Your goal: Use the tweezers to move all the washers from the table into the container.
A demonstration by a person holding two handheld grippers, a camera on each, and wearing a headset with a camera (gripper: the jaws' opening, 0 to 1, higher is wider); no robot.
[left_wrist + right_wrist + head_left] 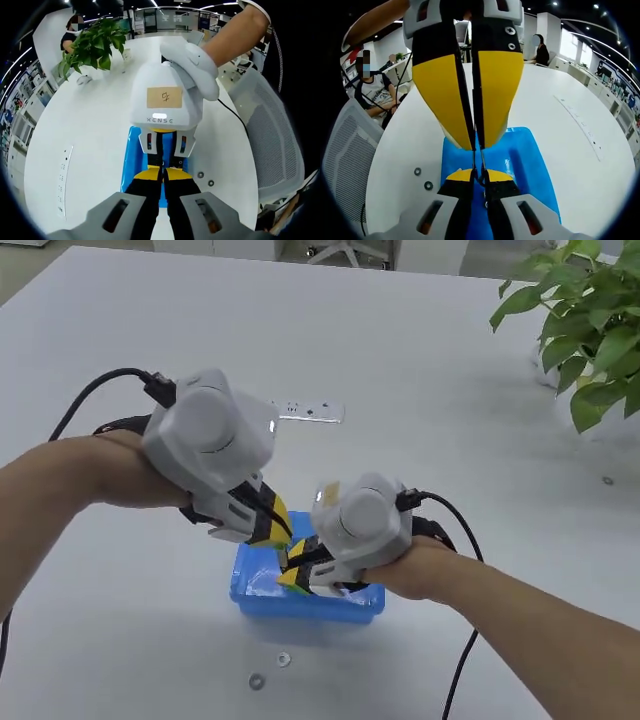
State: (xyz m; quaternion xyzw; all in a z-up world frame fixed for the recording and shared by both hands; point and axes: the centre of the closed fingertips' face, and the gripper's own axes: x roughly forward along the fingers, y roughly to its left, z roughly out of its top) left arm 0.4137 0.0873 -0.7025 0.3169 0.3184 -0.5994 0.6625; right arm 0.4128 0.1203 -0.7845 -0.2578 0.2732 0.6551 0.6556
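**Head view.** One blue container (pixel 300 605) stands on the white surface (pixel 430 370). Two washers (pixel 284 659) lie just before it. The left gripper (pixel 272 525) and right gripper (pixel 296 576) meet tip to tip above the container.

**Left gripper view.** Two washers lie beside the container.

**Right gripper view.** The left gripper's yellow jaws are clamped on slim tweezers (pixel 476 125). The right gripper's jaws stand nearly together at the tweezers' tip, and whether they grip it cannot be told.
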